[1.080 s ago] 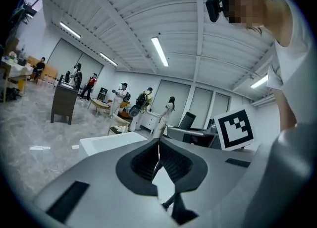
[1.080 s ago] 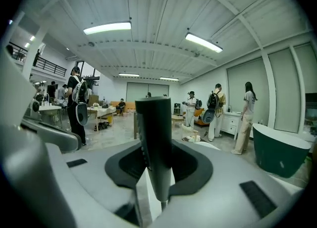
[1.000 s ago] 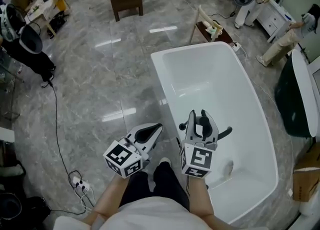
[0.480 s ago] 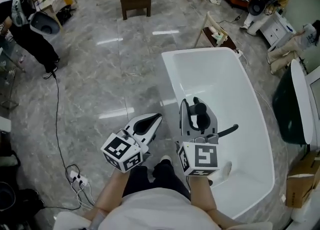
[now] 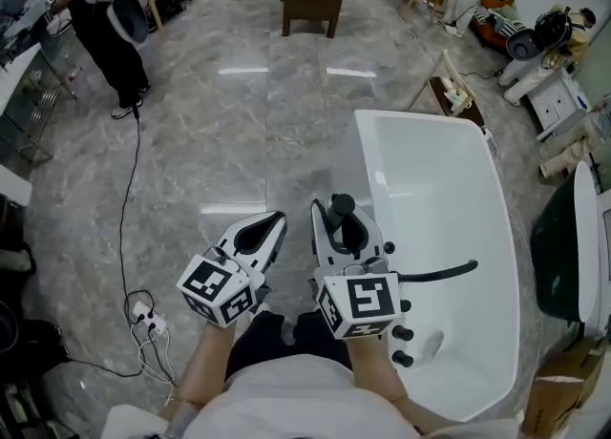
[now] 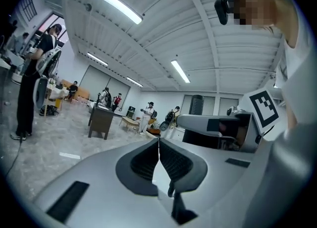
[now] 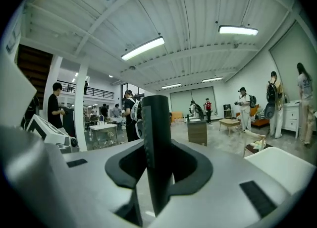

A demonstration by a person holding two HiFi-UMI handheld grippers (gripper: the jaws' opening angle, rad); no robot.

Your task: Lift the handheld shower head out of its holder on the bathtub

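Grey marble floor [image 5: 239, 122] fills the left of the head view, with a white bathtub [image 5: 420, 118] at the right. Both forearms reach forward side by side, their grippers roughly level. The left gripper [image 6: 158, 142] has its jaws pressed together on nothing. The right gripper [image 5: 344, 232], just beside the tub's left rim, clamps the black shower head [image 7: 154, 123], which stands upright between its pads in the right gripper view. Only the head view shows the black hose [image 5: 441, 273] trailing rightward across the tub.
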